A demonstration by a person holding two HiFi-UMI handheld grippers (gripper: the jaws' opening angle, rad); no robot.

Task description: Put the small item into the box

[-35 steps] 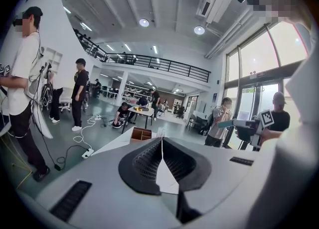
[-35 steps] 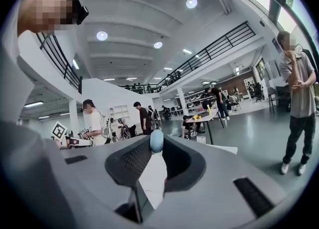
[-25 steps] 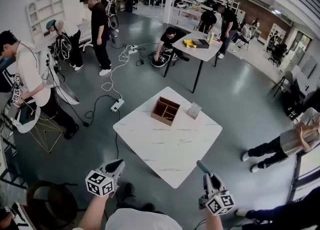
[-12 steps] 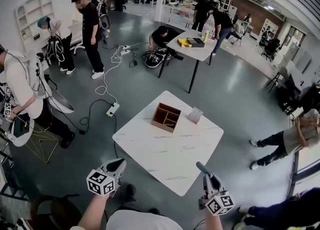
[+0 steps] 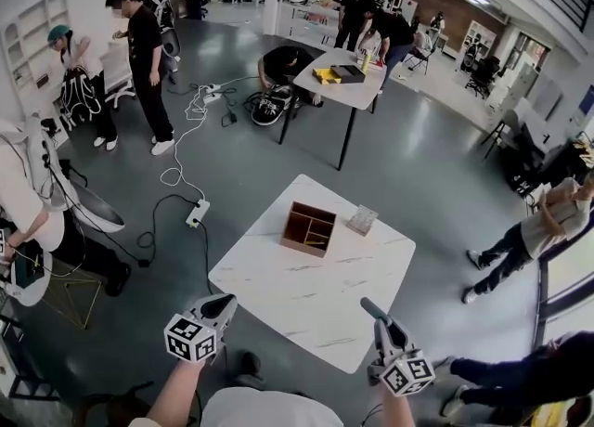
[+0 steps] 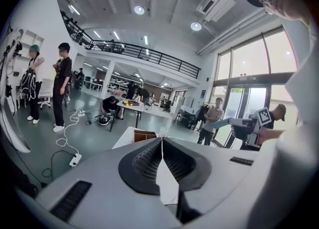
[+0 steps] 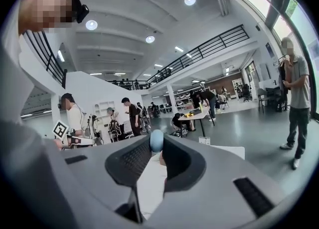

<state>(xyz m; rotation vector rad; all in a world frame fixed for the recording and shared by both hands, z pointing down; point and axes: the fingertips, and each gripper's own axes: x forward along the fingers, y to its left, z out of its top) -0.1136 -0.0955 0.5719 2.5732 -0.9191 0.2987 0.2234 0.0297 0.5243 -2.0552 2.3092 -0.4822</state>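
Note:
A wooden box (image 5: 308,228) with compartments stands at the far side of the white marble table (image 5: 306,295). Beside it on the right lies a small grey packet (image 5: 362,220). My left gripper (image 5: 223,301) hovers short of the table's near left corner, jaws shut with nothing between them (image 6: 162,139); the box (image 6: 144,135) shows just beyond its tips. My right gripper (image 5: 367,305) hangs over the near right edge, shut on a small pale blue rounded item (image 7: 156,141) pinched at the fingertips.
Several people stand, sit and crouch around the hall. A second table (image 5: 338,77) with yellow things stands farther back. A power strip and cables (image 5: 196,213) lie on the floor left of the table. A seated person's legs (image 5: 501,253) stretch out at the right.
The marble table and box sit slightly lower and nearer in the head view. Both grippers keep their places and states. Background people have shifted.

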